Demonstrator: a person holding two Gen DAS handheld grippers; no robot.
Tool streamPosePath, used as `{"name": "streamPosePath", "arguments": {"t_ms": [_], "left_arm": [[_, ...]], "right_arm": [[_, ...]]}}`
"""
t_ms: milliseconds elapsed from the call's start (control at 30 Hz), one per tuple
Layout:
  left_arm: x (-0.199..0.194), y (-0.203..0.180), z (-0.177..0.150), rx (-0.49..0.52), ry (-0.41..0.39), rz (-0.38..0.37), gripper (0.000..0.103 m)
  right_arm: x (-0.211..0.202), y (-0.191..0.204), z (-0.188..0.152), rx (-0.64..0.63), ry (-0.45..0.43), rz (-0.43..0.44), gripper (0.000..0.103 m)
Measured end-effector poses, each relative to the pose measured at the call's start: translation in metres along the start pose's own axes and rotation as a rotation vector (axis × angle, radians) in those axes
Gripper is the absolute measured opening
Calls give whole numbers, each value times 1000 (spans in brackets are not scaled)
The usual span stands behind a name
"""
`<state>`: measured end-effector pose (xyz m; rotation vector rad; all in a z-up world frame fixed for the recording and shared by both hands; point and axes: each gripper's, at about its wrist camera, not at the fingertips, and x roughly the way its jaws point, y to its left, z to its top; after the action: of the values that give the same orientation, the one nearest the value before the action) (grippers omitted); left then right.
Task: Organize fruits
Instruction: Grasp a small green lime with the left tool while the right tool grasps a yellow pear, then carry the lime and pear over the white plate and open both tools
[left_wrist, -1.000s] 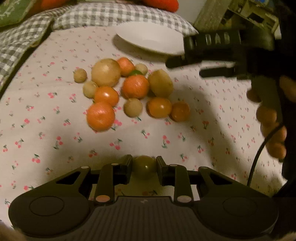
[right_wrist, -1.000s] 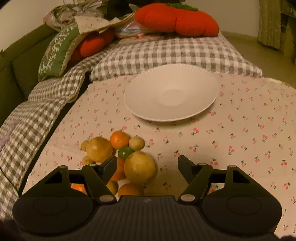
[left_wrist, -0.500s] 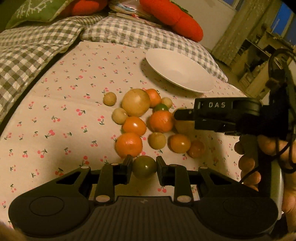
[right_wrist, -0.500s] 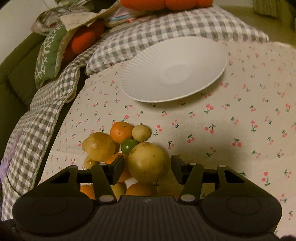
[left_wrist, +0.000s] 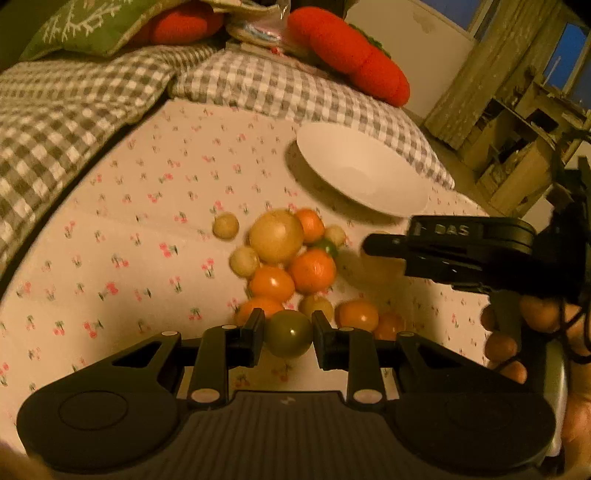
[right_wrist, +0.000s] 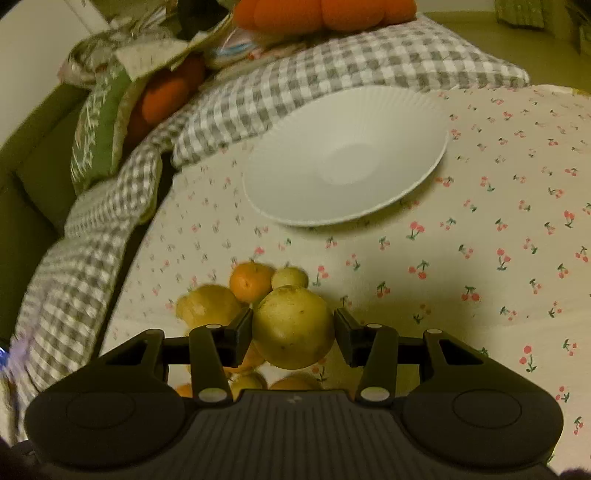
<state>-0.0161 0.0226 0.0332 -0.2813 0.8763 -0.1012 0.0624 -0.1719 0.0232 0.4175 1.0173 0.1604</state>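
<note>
My left gripper (left_wrist: 288, 338) is shut on a small green round fruit (left_wrist: 288, 339), held above the cherry-print cloth near the fruit pile (left_wrist: 291, 266). The pile holds several oranges and several yellow fruits. My right gripper (right_wrist: 293, 334) is shut on a large yellow pear-like fruit (right_wrist: 293, 326); it also shows from the side in the left wrist view (left_wrist: 380, 249), over the pile's right side. A white empty plate (right_wrist: 295, 206) lies beyond the pile; it shows in the left wrist view (left_wrist: 388, 206) too.
A grey checked blanket (right_wrist: 258, 96) borders the cloth at the back and left. Orange plush cushions (left_wrist: 354, 55) and a green cushion (right_wrist: 96, 133) lie behind it. Wooden shelving (left_wrist: 517, 129) stands at the far right.
The right gripper has closed on the large yellow fruit and raised it off the pile. The left gripper, still holding the green fruit, has moved forward over the near oranges.
</note>
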Motion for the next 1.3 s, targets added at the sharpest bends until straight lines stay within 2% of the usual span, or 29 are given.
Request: {"name": "streamPosePath", "arguments": {"t_ms": [133, 533, 933, 1300], "left_arm": [[0, -7, 8, 33, -32, 43, 14], [11, -44, 33, 166, -56, 67, 14], [47, -77, 70, 313, -78, 103, 14], [85, -92, 102, 349, -116, 106, 14]], "right_arm": [[-5, 2, 4, 1, -24, 0, 44], [-23, 3, 23, -29, -100, 11, 44], [-22, -19, 50, -28, -139, -25, 44], [-13, -32, 65, -31, -164, -70, 44]]}}
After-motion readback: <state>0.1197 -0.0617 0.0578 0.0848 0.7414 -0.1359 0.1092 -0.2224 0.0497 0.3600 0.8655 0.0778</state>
